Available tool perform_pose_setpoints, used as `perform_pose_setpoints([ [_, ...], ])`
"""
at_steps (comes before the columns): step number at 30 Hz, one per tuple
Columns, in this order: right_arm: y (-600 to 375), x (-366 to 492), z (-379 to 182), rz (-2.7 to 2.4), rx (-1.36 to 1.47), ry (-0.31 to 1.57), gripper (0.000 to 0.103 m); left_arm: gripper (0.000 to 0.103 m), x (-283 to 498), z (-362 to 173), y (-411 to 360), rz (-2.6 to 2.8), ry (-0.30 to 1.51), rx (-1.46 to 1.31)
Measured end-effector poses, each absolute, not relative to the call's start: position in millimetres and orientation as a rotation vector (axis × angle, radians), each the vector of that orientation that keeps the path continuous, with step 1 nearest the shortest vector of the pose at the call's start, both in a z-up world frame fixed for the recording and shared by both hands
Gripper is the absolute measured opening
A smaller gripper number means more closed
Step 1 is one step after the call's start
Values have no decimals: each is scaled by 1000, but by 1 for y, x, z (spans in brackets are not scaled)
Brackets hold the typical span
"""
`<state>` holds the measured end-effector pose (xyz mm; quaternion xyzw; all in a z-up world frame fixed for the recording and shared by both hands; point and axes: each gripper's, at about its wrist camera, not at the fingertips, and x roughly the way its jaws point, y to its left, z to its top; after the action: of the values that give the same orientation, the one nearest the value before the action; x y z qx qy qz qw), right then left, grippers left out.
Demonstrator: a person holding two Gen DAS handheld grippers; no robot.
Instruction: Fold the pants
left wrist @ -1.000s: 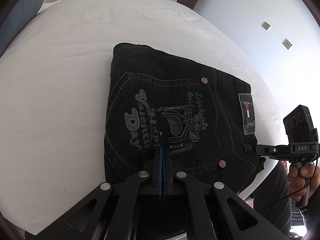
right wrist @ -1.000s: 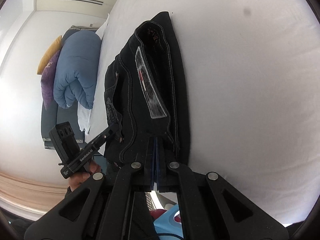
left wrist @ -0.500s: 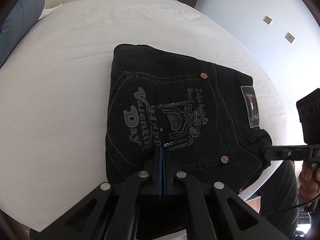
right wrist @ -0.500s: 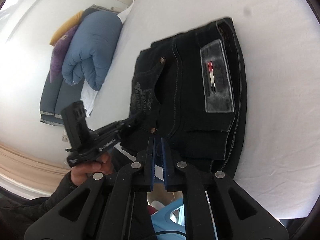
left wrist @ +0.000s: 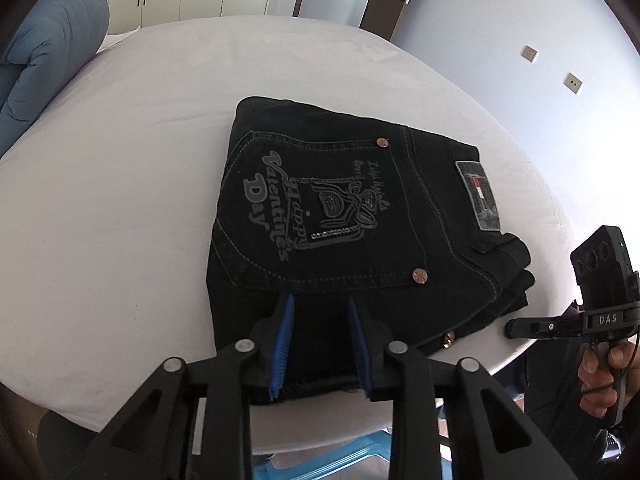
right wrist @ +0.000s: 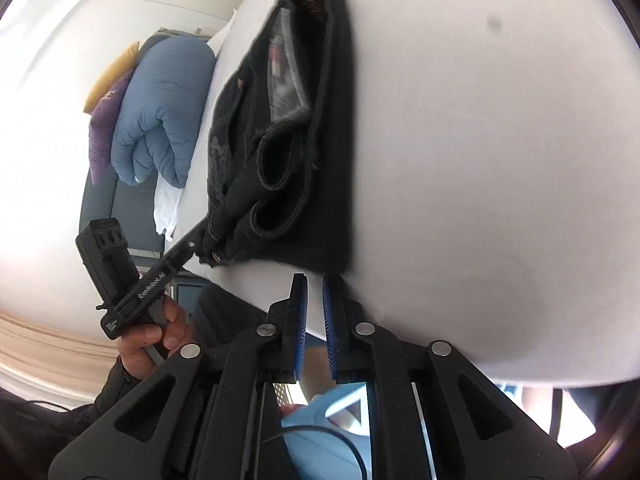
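Black denim pants [left wrist: 344, 216], folded into a thick packet, lie on the white bed [left wrist: 120, 184] close to its near edge, straight ahead of the left gripper [left wrist: 320, 340]. Its blue-padded fingers [left wrist: 283, 344] have just been opening and now stand a moderate way apart, with the packet's near edge between them but the pads not pressing it. Beyond and to the left of these fingers the sheet is bare and wide; to their right the packet ends near the mattress corner.

Seen from the left gripper, the packet's longer side runs away toward the far side of the bed, with the waistband at the right. The back pocket faces up, printed "Happy Valentine's Day". A grey waistband patch [left wrist: 478, 196] sits farther right; its lettering is too small to read.

Just off that corner, the right gripper [right wrist: 315, 320] has its fingers [right wrist: 299, 320] parted by a narrow slit with nothing between, short of the packet. Its body reads "DAS"; the left one's reads "GenRobot.AI". A rolled blue duvet [right wrist: 160, 112] lies well to the left.
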<state>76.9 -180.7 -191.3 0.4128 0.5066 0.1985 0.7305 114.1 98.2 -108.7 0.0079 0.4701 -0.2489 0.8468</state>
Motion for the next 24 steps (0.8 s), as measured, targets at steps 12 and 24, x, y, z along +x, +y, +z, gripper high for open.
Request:
perform_pose_setpoints([
  [12,-242,102,-137,294,985,866,101,97,185,-60,152,-445,977,-97],
  [24,-208,195,-177,330,989,1088,66,83,253,-118,150,-563,1244,-173],
])
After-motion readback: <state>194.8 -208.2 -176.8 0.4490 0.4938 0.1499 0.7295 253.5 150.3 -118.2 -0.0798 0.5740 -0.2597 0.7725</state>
